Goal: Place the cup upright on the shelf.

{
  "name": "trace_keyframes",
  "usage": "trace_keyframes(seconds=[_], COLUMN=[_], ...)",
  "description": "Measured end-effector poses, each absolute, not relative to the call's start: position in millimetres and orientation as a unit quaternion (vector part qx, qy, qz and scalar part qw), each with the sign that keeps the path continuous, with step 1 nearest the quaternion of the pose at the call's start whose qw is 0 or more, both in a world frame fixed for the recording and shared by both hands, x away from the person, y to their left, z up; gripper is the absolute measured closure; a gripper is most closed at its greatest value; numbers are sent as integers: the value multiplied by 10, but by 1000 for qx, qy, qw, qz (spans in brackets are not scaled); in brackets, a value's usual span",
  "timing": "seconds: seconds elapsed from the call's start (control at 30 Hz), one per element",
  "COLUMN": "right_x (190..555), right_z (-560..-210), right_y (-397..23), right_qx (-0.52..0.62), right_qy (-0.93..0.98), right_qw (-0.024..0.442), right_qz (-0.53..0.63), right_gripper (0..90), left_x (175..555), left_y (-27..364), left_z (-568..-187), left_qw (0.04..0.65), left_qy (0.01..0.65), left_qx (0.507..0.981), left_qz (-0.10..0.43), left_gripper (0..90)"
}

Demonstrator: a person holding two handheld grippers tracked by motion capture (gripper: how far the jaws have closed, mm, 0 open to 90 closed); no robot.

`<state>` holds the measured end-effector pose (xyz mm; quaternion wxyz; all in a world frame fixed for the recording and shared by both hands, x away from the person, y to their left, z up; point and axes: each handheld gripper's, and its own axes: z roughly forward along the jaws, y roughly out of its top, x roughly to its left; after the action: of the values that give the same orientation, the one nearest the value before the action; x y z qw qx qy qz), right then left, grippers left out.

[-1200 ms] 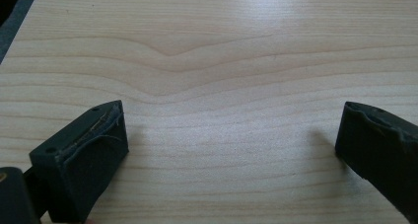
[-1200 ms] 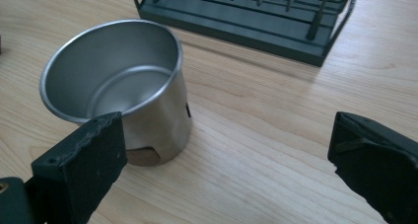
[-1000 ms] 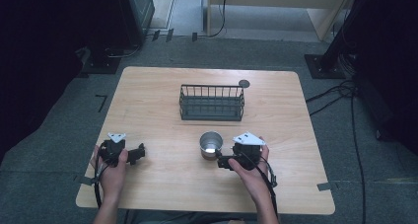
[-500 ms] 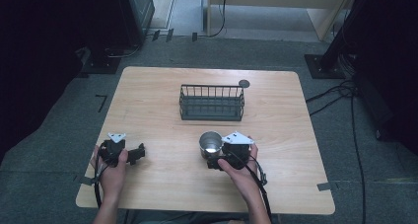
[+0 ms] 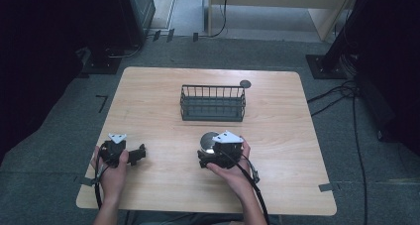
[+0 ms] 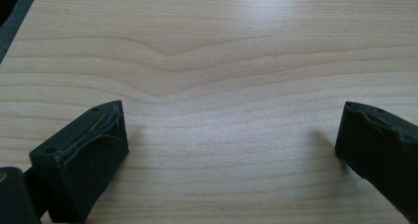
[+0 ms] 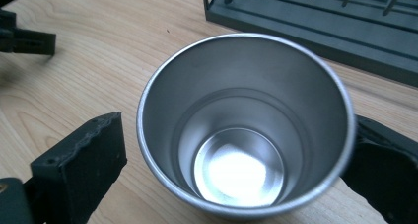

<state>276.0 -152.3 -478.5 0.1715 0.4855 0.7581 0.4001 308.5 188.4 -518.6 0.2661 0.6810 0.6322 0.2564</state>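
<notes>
A shiny steel cup [image 7: 246,110] stands upright and empty on the wooden table [image 5: 277,131], in front of the black wire basket [image 5: 213,103]. My right gripper [image 7: 236,130] is open, with its jaws on either side of the cup. The left jaw stands a small gap off the wall, and the right jaw sits close against the rim. From above, the cup [image 5: 208,140] is partly covered by the right gripper [image 5: 205,154]. My left gripper [image 5: 140,153] rests open at the table's front left. Its own view has the left gripper [image 6: 235,115] over bare wood.
A small dark disc [image 5: 245,84] lies just behind the basket's right end. The basket's low wall [image 7: 315,24] runs close behind the cup. Cables trail from both grippers toward the front edge of the table.
My right gripper has moved left to the cup, which now stands between its jaws. The left gripper has stayed put.
</notes>
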Motion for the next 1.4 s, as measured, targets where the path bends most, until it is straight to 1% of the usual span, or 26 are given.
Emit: trace_keyframes(seconds=[0.1,0.2,0.37,0.43,0.5,0.87,1.4], right_x=[2780,2795,2826,2828,2827,2862,2950], right_z=[-4811,-4827,-4865,-4868,-4859,-4810,-4639], right_y=[-1476,-1450,-1400,-1395,-1400,-1447,-1527], right_qx=[488,492,504,507,509,518,527], right_qy=[760,759,757,755,752,750,737], right_qw=[171,179,203,206,210,206,218], right_qz=[394,387,363,362,362,356,363], right_gripper=[10,34,118,134,168,177,177], left_x=[3085,3085,3085,3085,3085,3085,3085], left_y=[1884,1884,1884,1884,1884,1884,1884], left_z=[-5186,-5186,-5186,-5186,-5186,-5186,-5187], left_qw=[266,266,266,266,266,266,266], left_qy=[632,632,632,632,632,632,632], left_qx=[681,681,681,681,681,681,681], left_qz=[256,256,256,256,256,256,256], left_gripper=[0,0,0,0,0,0,0])
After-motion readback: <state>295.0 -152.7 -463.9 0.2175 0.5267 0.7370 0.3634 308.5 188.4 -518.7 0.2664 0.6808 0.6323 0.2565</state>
